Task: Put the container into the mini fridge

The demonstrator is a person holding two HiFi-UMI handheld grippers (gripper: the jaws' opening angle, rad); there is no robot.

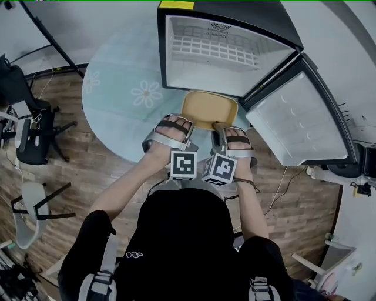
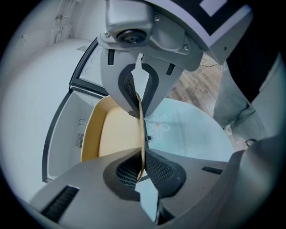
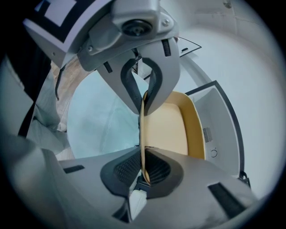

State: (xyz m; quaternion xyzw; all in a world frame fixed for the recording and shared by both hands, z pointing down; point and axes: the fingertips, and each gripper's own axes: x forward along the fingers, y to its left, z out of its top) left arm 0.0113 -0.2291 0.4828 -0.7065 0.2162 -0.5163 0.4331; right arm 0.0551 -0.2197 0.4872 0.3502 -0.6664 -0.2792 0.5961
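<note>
Since the container (image 1: 208,109) has to slide level into the mini fridge (image 1: 235,12), it is held by its near wall, so the shallow yellow tray reaches out ahead of both pairs of jaws toward the open cabinet. It sits just short of that opening, over the table (image 1: 114,100), with the door (image 1: 299,126) swung wide beyond the right jaws. The left gripper (image 2: 140,134) has its jaws almost together, pinching the thin wall. The right gripper (image 3: 143,134) clamps the same wall likewise.
</note>
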